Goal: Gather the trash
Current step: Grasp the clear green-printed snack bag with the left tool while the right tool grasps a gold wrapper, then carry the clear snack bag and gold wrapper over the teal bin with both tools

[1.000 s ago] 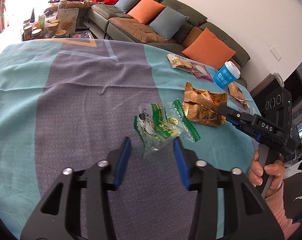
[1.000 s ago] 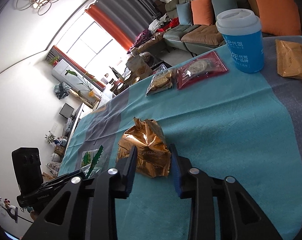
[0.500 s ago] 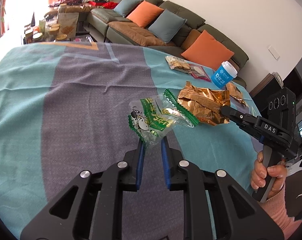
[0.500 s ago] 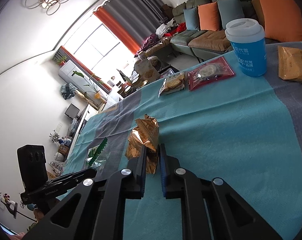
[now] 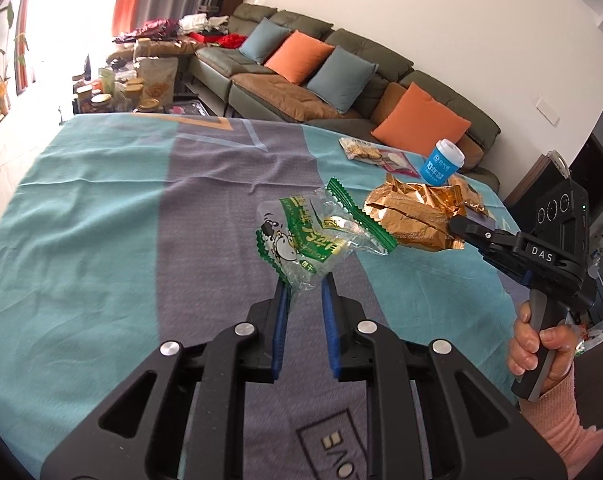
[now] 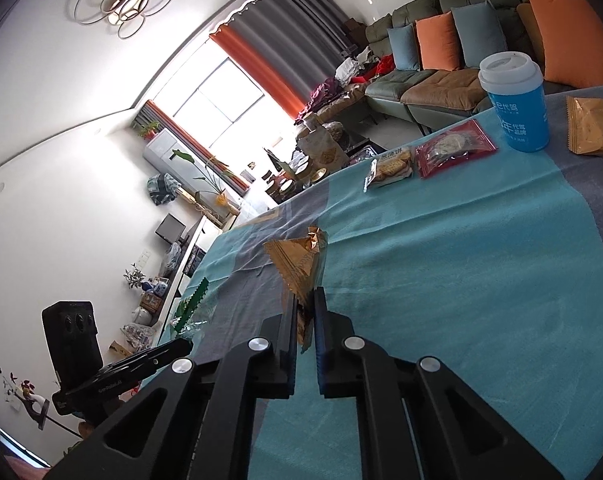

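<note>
My left gripper (image 5: 304, 286) is shut on a clear and green snack wrapper (image 5: 313, 238), which hangs lifted above the teal and grey tablecloth (image 5: 101, 216). To its right my right gripper (image 5: 459, 226) holds a crumpled gold wrapper (image 5: 411, 212) off the cloth. In the right wrist view the right gripper (image 6: 305, 300) is shut on that gold wrapper (image 6: 301, 266), its blue pads pinching the foil. The green wrapper (image 6: 191, 308) and the left gripper (image 6: 173, 350) show at the lower left there.
A blue paper cup (image 6: 517, 102) with a white lid, a red packet (image 6: 453, 148), a biscuit packet (image 6: 389, 168) and another gold packet (image 6: 593, 124) lie at the table's far side. A sofa (image 5: 341, 76) with cushions stands beyond. A person's hand (image 5: 541, 348) holds the right gripper's handle.
Both grippers went from open around their wrappers to shut on them. Both wrappers have since risen off the cloth, the green one moving right toward the gold one.
</note>
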{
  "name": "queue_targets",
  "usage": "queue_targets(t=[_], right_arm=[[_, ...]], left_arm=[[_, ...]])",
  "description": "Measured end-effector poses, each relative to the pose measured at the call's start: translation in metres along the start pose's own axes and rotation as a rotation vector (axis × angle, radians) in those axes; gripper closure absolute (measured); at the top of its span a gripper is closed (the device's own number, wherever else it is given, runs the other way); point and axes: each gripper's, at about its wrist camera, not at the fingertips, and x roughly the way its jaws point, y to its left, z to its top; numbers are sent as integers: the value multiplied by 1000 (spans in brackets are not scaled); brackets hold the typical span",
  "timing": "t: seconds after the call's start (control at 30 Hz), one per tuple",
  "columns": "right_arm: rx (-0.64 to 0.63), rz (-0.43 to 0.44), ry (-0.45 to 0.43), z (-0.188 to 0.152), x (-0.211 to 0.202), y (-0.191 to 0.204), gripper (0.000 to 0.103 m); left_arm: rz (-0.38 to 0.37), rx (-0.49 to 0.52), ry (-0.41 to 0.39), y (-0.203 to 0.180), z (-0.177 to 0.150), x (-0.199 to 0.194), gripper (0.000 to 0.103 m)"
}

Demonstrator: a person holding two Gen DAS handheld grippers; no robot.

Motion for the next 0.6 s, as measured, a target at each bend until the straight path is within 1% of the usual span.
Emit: queue_targets(t=[0.3, 0.6], right_arm=[[-24, 81, 10, -8, 1, 26, 96], [-61, 162, 62, -27, 18, 61, 96]], left_arm=[[63, 2, -55, 11, -18, -42, 86], [117, 1, -63, 25, -42, -71, 86]])
